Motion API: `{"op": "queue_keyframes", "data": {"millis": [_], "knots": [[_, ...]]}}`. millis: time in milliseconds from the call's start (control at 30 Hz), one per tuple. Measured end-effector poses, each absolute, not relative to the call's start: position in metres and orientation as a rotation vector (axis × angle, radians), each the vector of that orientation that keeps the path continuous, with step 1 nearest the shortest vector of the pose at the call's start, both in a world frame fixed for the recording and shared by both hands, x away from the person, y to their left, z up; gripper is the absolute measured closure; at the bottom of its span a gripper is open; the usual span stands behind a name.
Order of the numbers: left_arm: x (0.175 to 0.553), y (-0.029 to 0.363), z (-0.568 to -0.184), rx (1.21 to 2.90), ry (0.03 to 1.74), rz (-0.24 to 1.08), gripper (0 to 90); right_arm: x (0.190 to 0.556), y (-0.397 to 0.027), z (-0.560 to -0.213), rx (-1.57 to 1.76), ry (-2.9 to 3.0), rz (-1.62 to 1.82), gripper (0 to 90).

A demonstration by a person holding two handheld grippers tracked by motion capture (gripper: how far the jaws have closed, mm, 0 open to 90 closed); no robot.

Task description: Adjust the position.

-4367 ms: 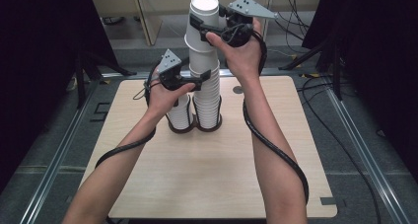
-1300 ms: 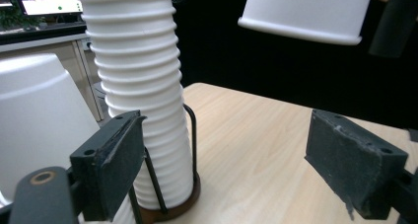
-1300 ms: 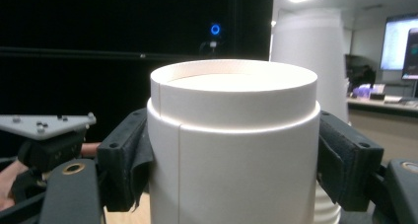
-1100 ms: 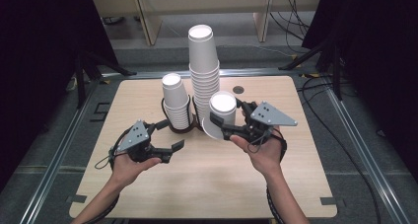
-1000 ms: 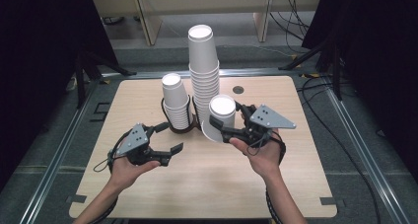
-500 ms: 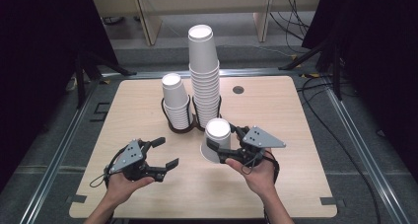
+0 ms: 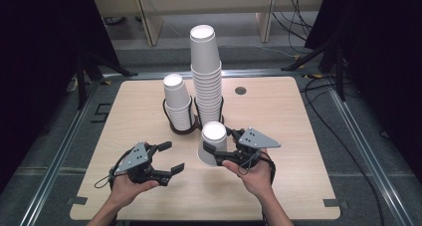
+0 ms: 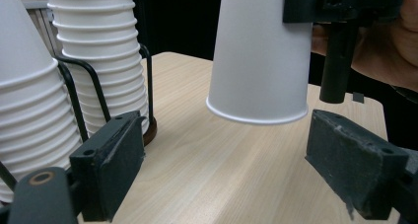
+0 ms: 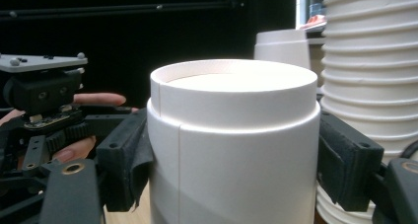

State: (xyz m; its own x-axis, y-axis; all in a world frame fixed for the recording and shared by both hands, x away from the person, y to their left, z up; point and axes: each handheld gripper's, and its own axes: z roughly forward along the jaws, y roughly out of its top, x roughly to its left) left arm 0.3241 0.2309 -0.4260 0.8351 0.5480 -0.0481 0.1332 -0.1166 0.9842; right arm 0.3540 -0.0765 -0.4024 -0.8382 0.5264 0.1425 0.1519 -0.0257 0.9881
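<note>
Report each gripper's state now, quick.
Left gripper: open, holding nothing.
Right gripper: shut on the upside-down paper cup.

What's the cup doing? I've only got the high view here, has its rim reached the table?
Observer: No. In the left gripper view the cup, upside down, seems to hang with its rim just clear of the table.
Operator: Is the right gripper clamped on it?
Observer: Yes. The right gripper view shows the right gripper with both pads pressed on the cup's sides.
Operator: And the left gripper?
Observer: The left gripper is open with nothing between its jaws, and it points at the cup from close by.
</note>
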Motion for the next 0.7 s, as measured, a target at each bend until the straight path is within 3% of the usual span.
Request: {"op": "queue_keyframes", "data": {"millis": [700], "knots": [[0.331, 0.206, -0.439, 1.803, 0.504, 0.275, 14.4, 0.352, -0.045, -0.407, 0.635, 2.08, 1.981, 25.1]]}}
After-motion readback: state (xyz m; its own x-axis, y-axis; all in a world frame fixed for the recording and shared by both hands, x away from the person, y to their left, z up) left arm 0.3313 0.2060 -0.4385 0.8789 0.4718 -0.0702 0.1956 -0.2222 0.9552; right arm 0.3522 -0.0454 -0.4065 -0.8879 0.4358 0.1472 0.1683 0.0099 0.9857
